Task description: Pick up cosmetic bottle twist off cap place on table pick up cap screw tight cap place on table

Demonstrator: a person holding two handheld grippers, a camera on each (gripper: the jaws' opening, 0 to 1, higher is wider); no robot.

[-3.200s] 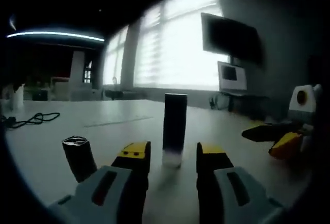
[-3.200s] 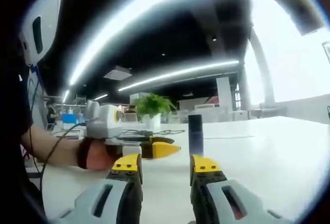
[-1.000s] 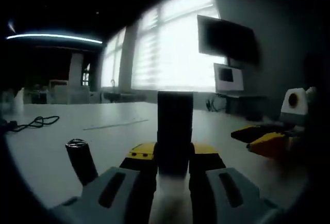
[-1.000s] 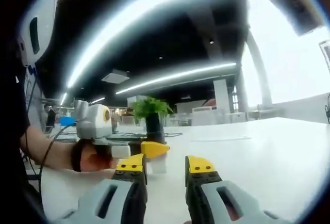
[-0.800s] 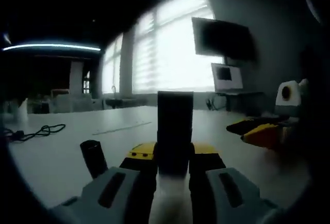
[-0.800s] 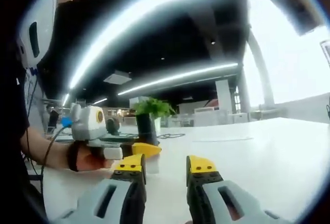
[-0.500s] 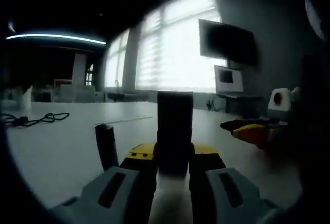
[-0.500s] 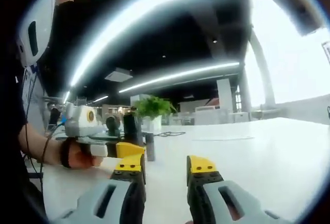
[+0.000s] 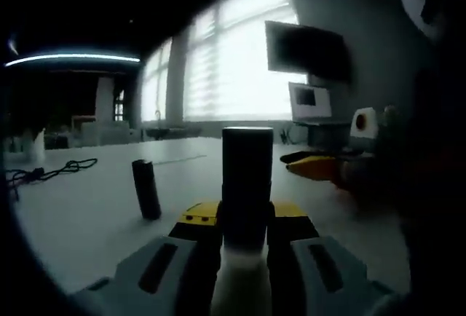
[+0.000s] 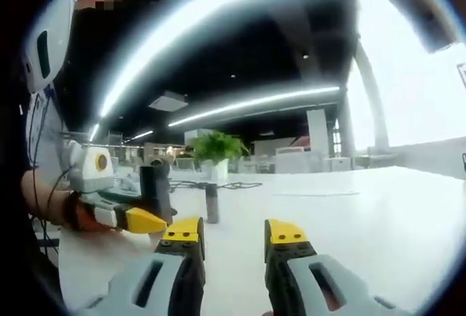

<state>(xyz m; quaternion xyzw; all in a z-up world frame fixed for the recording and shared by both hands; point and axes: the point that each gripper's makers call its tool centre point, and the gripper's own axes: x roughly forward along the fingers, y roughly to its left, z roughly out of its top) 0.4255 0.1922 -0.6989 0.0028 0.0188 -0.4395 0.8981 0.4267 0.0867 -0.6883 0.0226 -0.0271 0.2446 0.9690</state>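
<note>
The wide white table (image 9: 87, 221) carries a small dark cylinder (image 9: 146, 189). The left hand-held gripper (image 9: 246, 218) pinches the tall dark cosmetic bottle with its pale base (image 9: 247, 185) – it has been lifted since earlier. The right hand-held gripper (image 10: 231, 234) stands spread and empty. Next, I think, it should close on the cap and twist.

Ahead of your right gripper (image 10: 231, 237) the white tabletop (image 10: 349, 214) lies bare. One small dark upright cylinder (image 10: 212, 204) stands on it, and your left gripper (image 10: 145, 220), clamping the tall dark bottle (image 10: 156, 191), crowds the left side.
</note>
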